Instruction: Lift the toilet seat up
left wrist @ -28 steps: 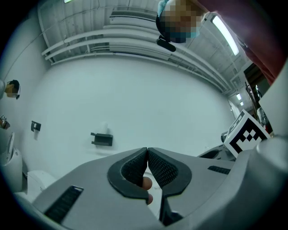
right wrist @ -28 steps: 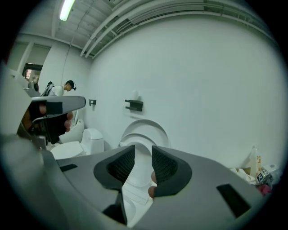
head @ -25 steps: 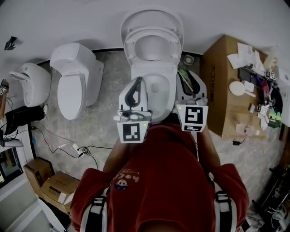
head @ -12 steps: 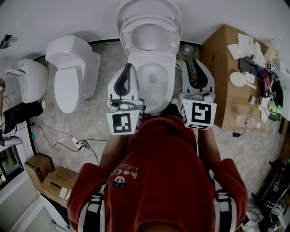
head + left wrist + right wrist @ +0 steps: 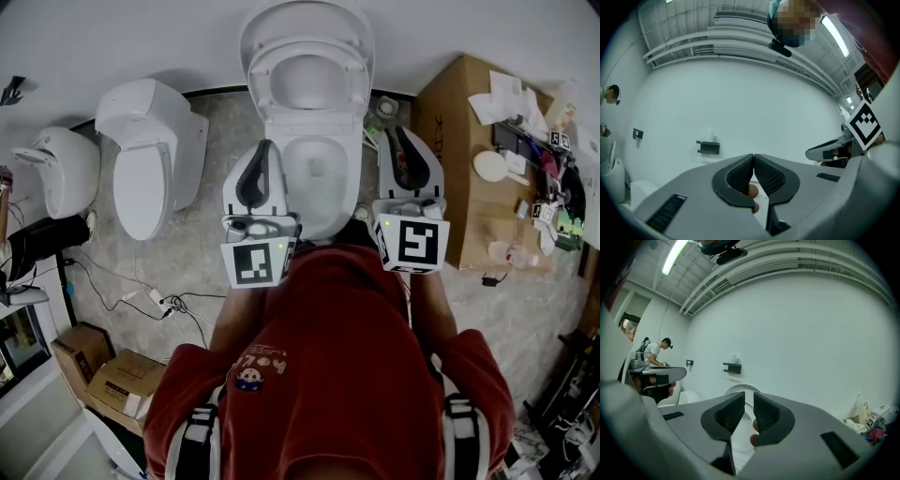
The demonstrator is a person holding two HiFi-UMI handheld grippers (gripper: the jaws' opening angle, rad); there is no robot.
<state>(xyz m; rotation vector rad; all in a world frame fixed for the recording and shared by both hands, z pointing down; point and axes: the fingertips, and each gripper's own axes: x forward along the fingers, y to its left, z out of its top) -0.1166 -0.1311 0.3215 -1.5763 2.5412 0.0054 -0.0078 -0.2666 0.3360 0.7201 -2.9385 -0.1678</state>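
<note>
The white toilet [image 5: 314,169] stands against the wall, straight ahead of me. Its seat ring [image 5: 307,75] is tilted up against the raised lid [image 5: 309,21], so the bowl is uncovered. My left gripper [image 5: 263,146] hovers over the bowl's left rim, shut with its pads touching and nothing in it [image 5: 753,158]. My right gripper [image 5: 396,133] hangs beside the bowl's right edge. Its jaws have just been closing and still show a narrow gap with nothing between them [image 5: 748,400]. The raised seat [image 5: 736,389] shows behind them.
Two more white toilets [image 5: 150,159] [image 5: 61,173] stand to the left. A cardboard box [image 5: 459,206] with clutter on top sits at the right. Cables [image 5: 159,305] and small boxes [image 5: 103,375] lie on the floor at lower left. A person [image 5: 654,352] works in the distance.
Both grippers have drawn a little apart, away from the bowl's middle, and the right one has risen slightly. Seat and lid stay upright throughout.
</note>
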